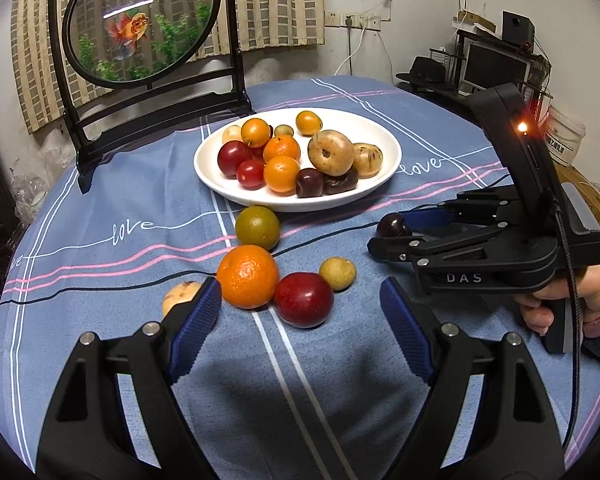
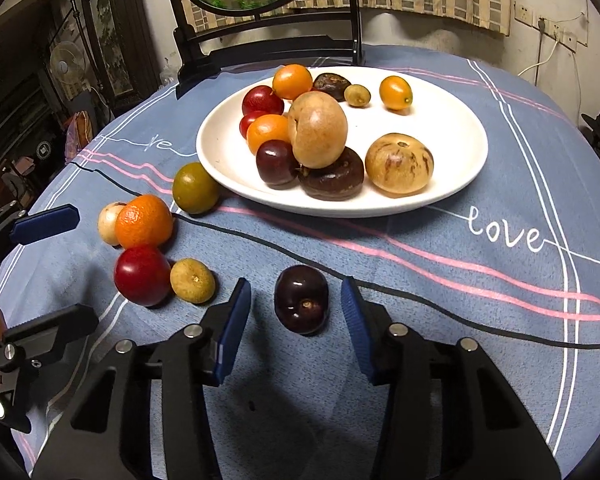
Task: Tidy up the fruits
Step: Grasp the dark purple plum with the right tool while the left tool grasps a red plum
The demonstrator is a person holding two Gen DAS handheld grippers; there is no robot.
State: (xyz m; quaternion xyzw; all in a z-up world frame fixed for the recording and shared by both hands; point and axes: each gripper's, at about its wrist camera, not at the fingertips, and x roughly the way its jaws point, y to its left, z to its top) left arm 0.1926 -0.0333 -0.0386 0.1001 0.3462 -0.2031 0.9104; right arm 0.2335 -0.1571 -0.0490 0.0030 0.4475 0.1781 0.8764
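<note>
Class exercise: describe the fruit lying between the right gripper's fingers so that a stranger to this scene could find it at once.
Start at the white plate on the blue tablecloth, then come towards the near edge. Alone on the cloth lies a dark purple cherry, between the right gripper. Unlike the red, orange and tan fruits grouped beside it, it is almost black and glossy.

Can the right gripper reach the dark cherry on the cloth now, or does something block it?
Probably yes. The dark cherry lies alone between the right gripper's open fingers, pads not touching; the nearest fruit, a small yellow one, sits outside them.

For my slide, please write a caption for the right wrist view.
Right gripper fingers open around a dark cherry on the tablecloth, near the plate.
</note>
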